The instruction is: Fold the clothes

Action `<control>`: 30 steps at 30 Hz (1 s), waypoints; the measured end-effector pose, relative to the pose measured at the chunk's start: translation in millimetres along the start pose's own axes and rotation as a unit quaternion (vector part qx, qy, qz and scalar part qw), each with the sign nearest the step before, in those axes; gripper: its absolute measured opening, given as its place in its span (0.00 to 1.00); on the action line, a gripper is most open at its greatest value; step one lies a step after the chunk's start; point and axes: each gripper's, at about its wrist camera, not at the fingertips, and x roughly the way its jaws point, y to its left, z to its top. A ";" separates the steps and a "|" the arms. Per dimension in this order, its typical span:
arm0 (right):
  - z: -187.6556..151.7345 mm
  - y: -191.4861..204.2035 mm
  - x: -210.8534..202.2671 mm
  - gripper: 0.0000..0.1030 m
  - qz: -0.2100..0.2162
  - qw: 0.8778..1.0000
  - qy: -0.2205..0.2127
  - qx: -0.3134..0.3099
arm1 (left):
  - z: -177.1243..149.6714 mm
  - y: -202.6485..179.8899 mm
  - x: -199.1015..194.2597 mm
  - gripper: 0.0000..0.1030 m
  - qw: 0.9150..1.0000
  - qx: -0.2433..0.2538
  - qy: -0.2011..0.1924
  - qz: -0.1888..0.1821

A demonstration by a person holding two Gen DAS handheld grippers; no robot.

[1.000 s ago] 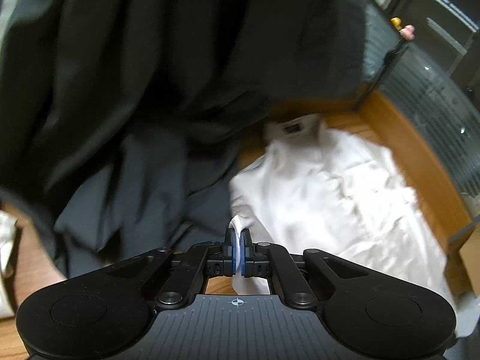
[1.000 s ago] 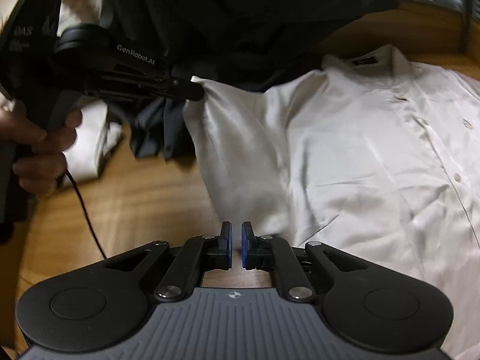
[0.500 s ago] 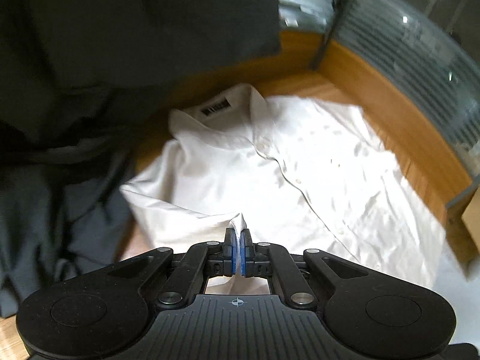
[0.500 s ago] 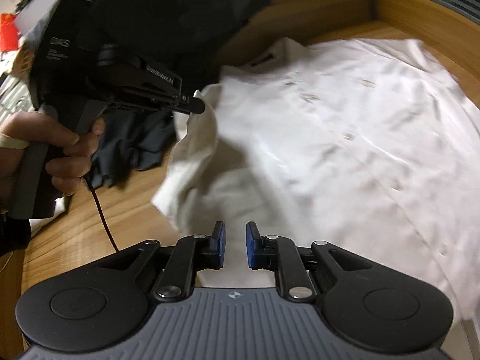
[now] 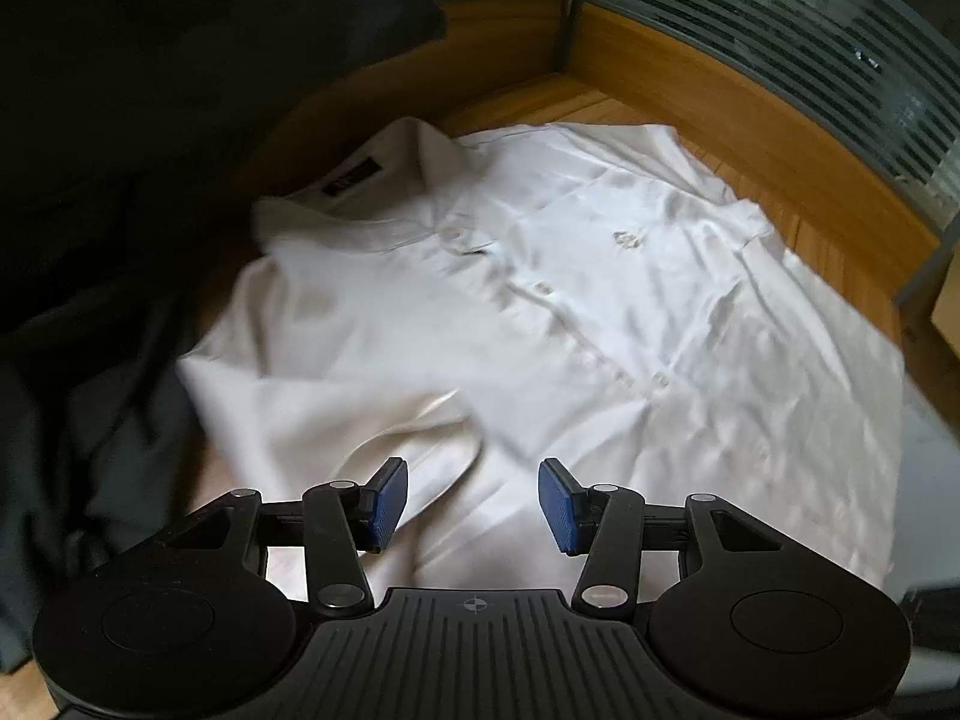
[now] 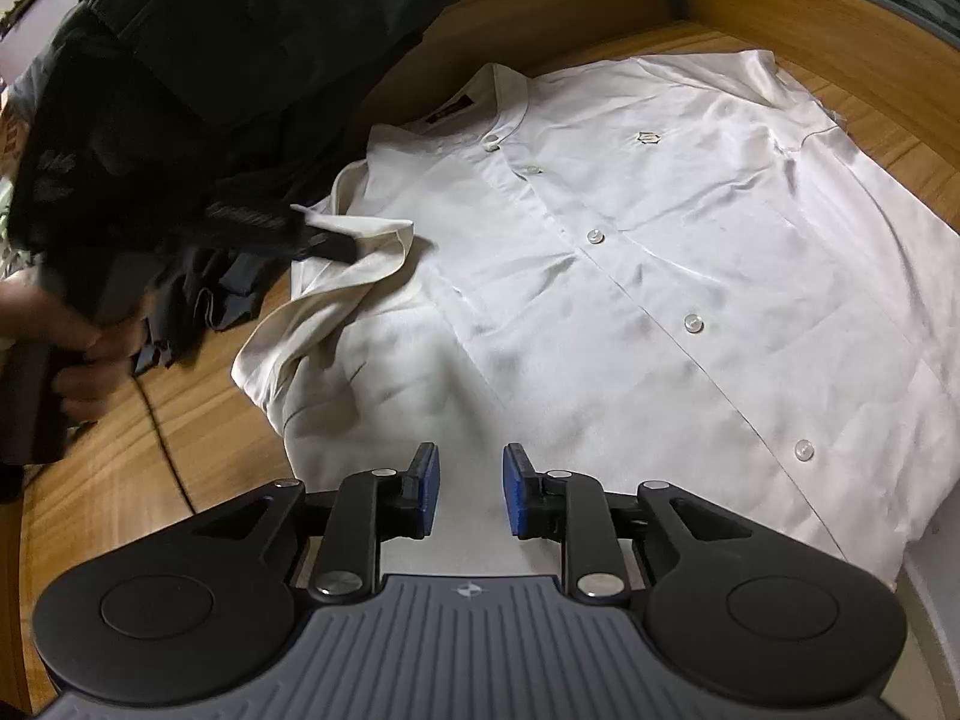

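Observation:
A white button-up shirt (image 6: pixel 660 240) lies face up on the wooden table, collar at the far side; it also shows in the left wrist view (image 5: pixel 570 300). Its left sleeve (image 6: pixel 336 282) is folded in over the body and lies loose. My left gripper (image 5: pixel 473 498) is open and empty just above that sleeve (image 5: pixel 420 438); in the right wrist view it shows blurred beside the sleeve (image 6: pixel 318 243). My right gripper (image 6: pixel 471 489) is open and empty over the shirt's lower left part.
A heap of dark clothes (image 6: pixel 198 90) lies at the left and far left, against the shirt; it also fills the left of the left wrist view (image 5: pixel 120 180). A raised wooden rim (image 6: pixel 840 12) bounds the table at the back and right.
My left gripper carried the sleeve inward over the shirt, then opened and let it go. My right gripper opened a little wider and moved in over the shirt.

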 end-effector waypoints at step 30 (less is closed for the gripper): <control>-110.2 51.6 -20.5 0.45 -0.058 0.985 0.111 -0.122 | -10.9 24.0 54.4 0.50 0.998 0.054 0.011 0.026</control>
